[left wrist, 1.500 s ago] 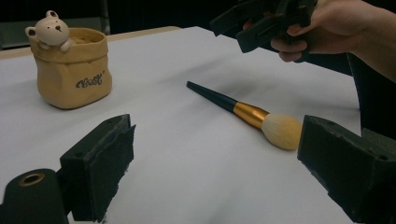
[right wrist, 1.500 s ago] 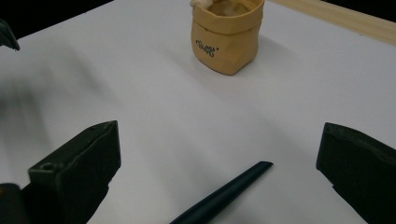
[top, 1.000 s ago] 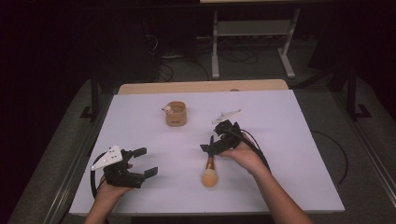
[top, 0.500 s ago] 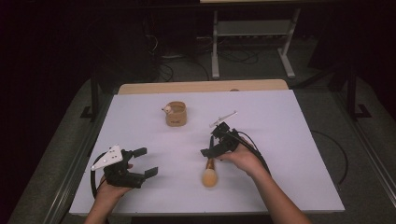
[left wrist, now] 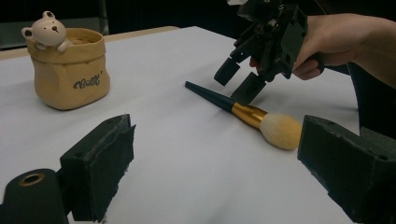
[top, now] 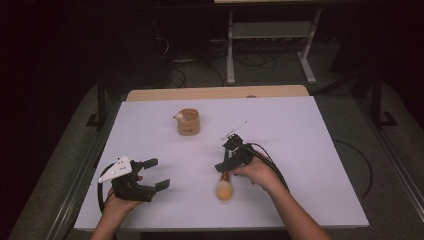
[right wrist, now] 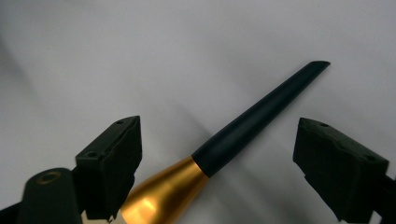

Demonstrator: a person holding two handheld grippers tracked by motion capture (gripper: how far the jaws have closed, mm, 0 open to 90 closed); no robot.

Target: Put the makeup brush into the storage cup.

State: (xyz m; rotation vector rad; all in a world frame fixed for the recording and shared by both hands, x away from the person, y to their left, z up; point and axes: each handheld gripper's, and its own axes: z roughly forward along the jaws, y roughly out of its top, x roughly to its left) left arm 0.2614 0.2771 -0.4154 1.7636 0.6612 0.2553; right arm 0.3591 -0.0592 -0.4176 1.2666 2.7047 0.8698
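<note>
A makeup brush (top: 224, 189) with a pale bristle head, gold ferrule and dark handle lies flat on the white table (top: 310, 150). My right gripper (top: 227, 162) is open just above its handle (right wrist: 261, 116), one jaw on each side and neither touching it. From the left gripper view the brush (left wrist: 247, 114) lies under the right gripper (left wrist: 238, 79). My left gripper (top: 155, 174) is open near the front left edge with nothing between its jaws. A tan ceramic cup (top: 188, 121) with a small bear on its rim stands at the back centre.
The cup (left wrist: 70, 70) stands well apart from the brush. Cables trail from both grippers across the table. The table's wooden far edge (top: 215, 92) meets a dark floor with a metal stand (top: 270, 35) behind it.
My right gripper has moved down and toward the near side, closer over the brush handle. The left gripper and the cup have not moved.
</note>
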